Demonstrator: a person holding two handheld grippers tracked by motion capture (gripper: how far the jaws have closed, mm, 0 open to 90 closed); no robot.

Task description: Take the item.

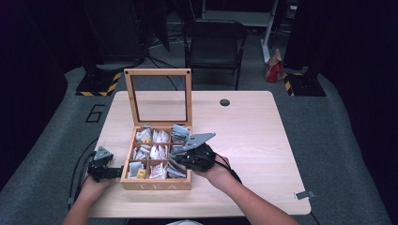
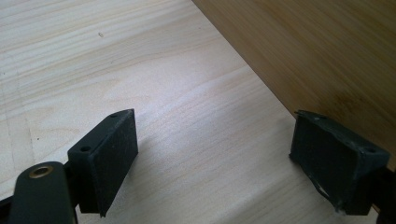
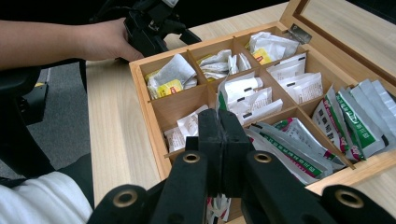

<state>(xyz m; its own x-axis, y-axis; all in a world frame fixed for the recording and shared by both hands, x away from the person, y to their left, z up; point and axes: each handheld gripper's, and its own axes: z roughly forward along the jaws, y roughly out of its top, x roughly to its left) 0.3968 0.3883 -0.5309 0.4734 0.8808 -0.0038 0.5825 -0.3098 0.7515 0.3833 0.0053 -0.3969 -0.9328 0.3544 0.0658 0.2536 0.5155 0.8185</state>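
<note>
The right gripper (image 3: 219, 140), jaws pressed together with nothing visibly between them, hangs over the tea box (image 1: 157, 184) near its front right corner. The left gripper (image 2: 215, 154), jaws apart, rests on bare table (image 2: 93, 56) beside the box's left wall.

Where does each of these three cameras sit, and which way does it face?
High view: above the person's side, facing forward and down on the table and tea box; both forearms show.
Left gripper view: rides the left claw, facing tabletop and the box's outer wall.
Right gripper view: rides the right claw, facing into the box; the other hand shows.
Shared: all see the box.
</note>
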